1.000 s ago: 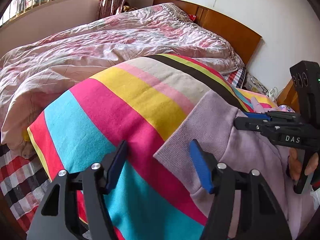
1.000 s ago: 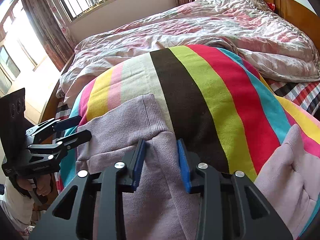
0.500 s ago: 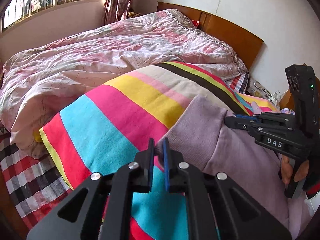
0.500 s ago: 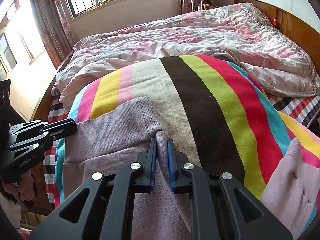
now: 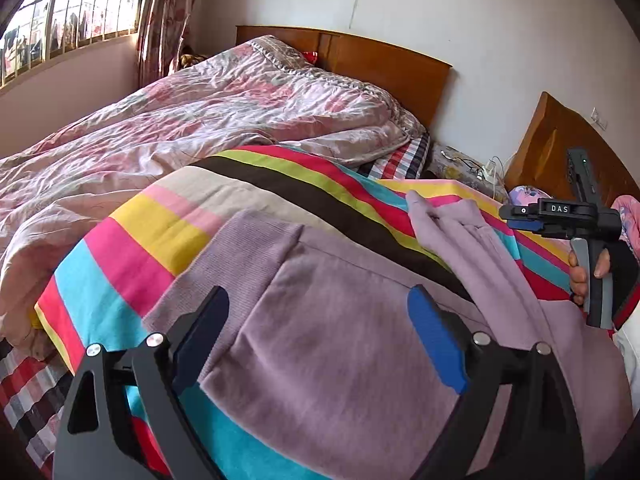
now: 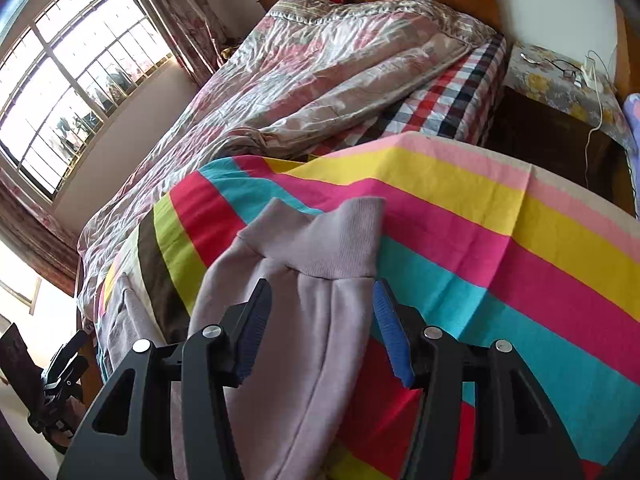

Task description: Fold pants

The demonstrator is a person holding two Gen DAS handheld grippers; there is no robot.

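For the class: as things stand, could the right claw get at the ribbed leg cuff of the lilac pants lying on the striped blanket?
Probably yes. The right claw is opening right behind the cuff, the pants leg running between its pads unpinched. Nothing lies over the cuff on the striped blanket.

"DAS" label on the right hand-held gripper [image 5: 520, 224].

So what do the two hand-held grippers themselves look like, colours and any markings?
Both match: the left hand-held gripper and right hand-held gripper have matte black triangular cut-out frames, silver rivets and blue ribbed finger pads. In the left wrist view, the right one shows a white "DAS" label, a grey trigger and a small green light.
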